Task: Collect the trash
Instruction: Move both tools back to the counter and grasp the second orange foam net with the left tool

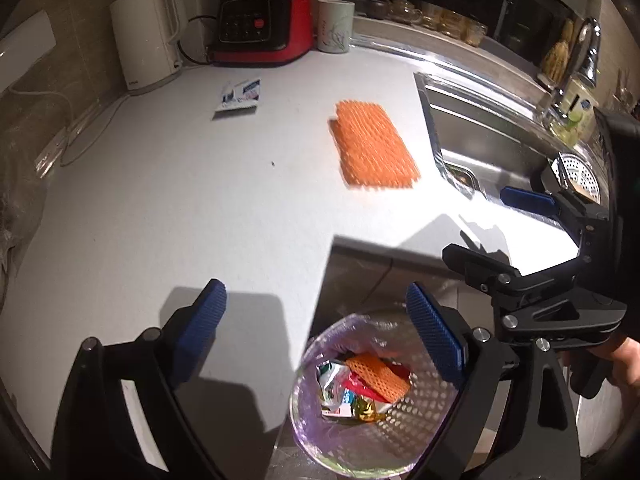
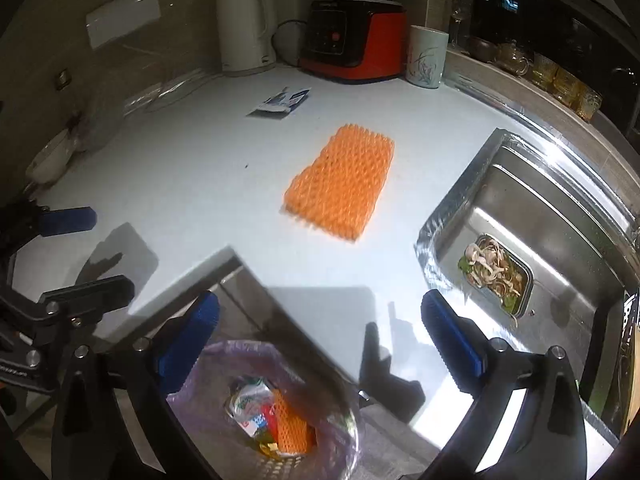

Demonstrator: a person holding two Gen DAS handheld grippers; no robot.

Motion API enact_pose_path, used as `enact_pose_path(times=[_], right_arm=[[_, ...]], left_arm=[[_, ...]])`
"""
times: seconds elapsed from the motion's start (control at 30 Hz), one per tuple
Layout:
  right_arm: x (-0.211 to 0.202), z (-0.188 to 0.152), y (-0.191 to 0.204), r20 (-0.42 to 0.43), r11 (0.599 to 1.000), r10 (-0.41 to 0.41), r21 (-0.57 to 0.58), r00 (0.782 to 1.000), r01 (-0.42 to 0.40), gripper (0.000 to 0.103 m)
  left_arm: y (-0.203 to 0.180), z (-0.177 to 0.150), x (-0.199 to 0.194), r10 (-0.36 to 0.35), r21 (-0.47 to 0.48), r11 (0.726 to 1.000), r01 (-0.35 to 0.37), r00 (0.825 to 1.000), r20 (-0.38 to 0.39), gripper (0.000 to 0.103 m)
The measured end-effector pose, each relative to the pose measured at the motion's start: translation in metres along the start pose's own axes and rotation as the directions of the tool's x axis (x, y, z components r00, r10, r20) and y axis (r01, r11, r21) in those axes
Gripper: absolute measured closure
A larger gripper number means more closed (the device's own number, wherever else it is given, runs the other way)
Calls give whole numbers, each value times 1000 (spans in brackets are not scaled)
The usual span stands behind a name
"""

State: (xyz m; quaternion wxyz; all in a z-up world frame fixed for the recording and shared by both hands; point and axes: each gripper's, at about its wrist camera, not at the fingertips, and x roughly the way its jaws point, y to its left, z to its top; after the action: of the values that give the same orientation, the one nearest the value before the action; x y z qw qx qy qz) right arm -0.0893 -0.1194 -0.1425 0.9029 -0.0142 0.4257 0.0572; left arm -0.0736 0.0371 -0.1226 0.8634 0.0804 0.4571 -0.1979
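Note:
An orange foam net (image 1: pixel 376 144) (image 2: pixel 340 184) lies flat on the white counter, left of the sink. A blue-and-white wrapper (image 1: pixel 240 94) (image 2: pixel 284 100) lies further back near the appliances. Below the counter's inner corner stands a mesh trash bin (image 1: pixel 424 400) (image 2: pixel 240 348) lined with a purple bag; it holds a smaller orange net piece (image 1: pixel 378 376) (image 2: pixel 292 428) and crumpled wrappers. My left gripper (image 1: pixel 320 332) (image 2: pixel 80 256) is open and empty above the counter edge and bin. My right gripper (image 2: pixel 320 336) (image 1: pixel 500 232) hangs beside it, open and empty.
At the back stand a white kettle (image 1: pixel 146 32), a red-and-black appliance (image 1: pixel 262 24) and a patterned cup (image 1: pixel 335 26). A steel sink (image 2: pixel 560 216) at the right holds a tray of food scraps (image 2: pixel 496 272); a tap (image 1: pixel 584 56) stands behind it. A bowl (image 2: pixel 50 160) sits far left.

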Motion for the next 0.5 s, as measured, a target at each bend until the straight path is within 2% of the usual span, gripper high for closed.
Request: enact_pose_path(times=[0.2, 0.33, 0.4, 0.5], right_arm=[[54, 51, -16, -35, 996, -24, 86, 999, 27, 3], [75, 70, -24, -47, 991, 7, 130, 999, 0, 3], [76, 78, -29, -26, 991, -1, 132, 1000, 4, 3], [74, 88, -45, -4, 992, -57, 115, 998, 57, 3]], left_arm=[[27, 51, 9, 52, -70, 996, -50, 998, 30, 12], [38, 74, 21, 64, -103, 993, -62, 998, 22, 12], [39, 84, 28, 52, -117, 992, -50, 999, 10, 12], [30, 98, 42, -4, -128, 992, 3, 1000, -9, 12]])
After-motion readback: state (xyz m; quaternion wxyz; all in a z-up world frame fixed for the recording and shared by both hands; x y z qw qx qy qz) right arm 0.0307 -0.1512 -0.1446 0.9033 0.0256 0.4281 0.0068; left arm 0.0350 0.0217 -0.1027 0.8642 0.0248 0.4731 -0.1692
